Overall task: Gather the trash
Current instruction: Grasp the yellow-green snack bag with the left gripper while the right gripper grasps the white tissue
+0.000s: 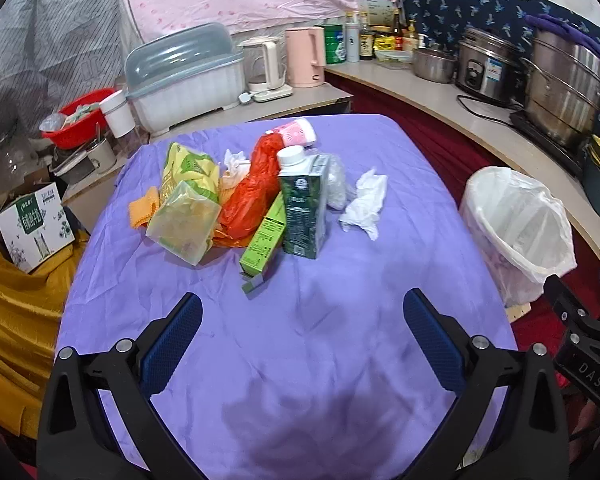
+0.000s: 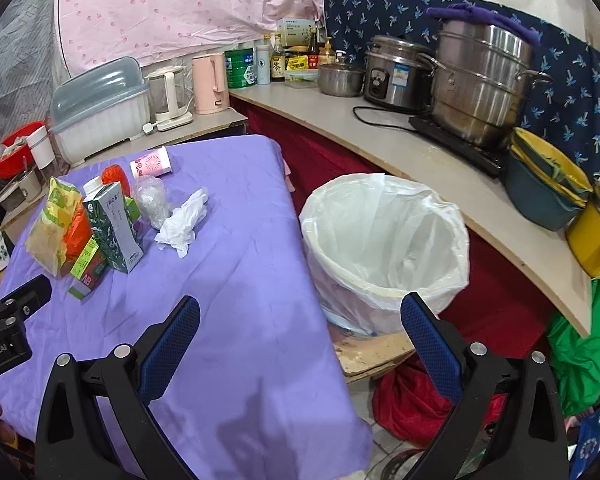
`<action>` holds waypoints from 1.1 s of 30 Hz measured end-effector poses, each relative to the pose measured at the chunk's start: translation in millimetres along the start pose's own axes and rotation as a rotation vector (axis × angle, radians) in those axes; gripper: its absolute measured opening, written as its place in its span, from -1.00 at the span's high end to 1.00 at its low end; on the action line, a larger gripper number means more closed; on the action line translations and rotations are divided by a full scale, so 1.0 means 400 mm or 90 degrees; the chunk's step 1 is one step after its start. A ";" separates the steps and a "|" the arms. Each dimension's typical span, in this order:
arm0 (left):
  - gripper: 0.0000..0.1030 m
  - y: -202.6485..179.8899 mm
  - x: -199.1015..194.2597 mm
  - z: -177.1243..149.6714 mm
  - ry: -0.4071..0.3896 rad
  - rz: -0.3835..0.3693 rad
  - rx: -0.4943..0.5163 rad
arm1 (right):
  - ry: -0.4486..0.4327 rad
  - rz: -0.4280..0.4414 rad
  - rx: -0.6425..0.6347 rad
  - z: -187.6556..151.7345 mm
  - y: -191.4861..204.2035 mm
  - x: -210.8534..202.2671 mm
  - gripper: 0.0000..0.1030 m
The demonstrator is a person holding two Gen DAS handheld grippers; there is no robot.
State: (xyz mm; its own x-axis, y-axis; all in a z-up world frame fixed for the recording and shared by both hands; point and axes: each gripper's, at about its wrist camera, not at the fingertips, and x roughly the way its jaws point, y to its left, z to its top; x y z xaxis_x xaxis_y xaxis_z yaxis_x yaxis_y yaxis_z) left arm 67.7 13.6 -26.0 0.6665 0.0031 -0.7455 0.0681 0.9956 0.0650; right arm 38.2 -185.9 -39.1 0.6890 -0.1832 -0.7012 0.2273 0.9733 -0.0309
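Trash pile (image 1: 260,196) on purple tablecloth (image 1: 300,340), lined bin (image 2: 384,248) beside, cluttered counter (image 2: 380,140)

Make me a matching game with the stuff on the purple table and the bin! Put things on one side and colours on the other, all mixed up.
Things:
1. milk carton
2. crumpled tissue
3. plastic bag in the middle of the pile
4. paper cup lying on its side
5. bin liner

Colours:
A. pink and white
B. see-through white
C. dark green with a white cap
D. orange-red
E. plain white

Pairs: 1-C, 2-E, 3-D, 4-A, 5-B
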 end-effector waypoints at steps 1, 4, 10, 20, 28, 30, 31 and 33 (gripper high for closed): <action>-0.87 0.013 0.016 0.005 0.003 0.002 -0.007 | 0.002 0.005 0.000 0.004 0.008 0.015 -0.87; -0.87 0.049 0.055 0.016 0.003 0.012 -0.027 | 0.003 0.018 -0.008 0.023 0.042 0.064 -0.87; -0.87 0.144 0.150 0.046 0.018 0.040 -0.072 | 0.004 0.042 -0.024 0.069 0.120 0.167 -0.87; -0.87 0.277 0.298 0.079 0.053 0.068 -0.126 | 0.013 0.062 -0.040 0.145 0.256 0.353 -0.85; -0.87 0.329 0.364 0.096 0.062 0.058 -0.155 | 0.037 0.074 -0.030 0.173 0.308 0.469 -0.50; -0.87 0.333 0.372 0.098 0.061 0.054 -0.155 | 0.046 0.083 -0.025 0.175 0.317 0.495 -0.40; -0.87 0.334 0.376 0.099 0.063 0.051 -0.156 | 0.052 0.087 -0.024 0.175 0.323 0.506 -0.33; -0.87 0.341 0.381 0.100 0.063 0.046 -0.159 | 0.064 0.098 -0.023 0.173 0.332 0.524 -0.20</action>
State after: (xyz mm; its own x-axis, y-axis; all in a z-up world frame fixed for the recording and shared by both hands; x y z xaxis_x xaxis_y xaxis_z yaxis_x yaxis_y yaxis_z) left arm 208.3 146.2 -104.0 0.5866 0.0712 -0.8067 -0.1702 0.9847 -0.0368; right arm 260.3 -104.6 -141.0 0.6415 -0.0189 -0.7669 0.0986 0.9934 0.0579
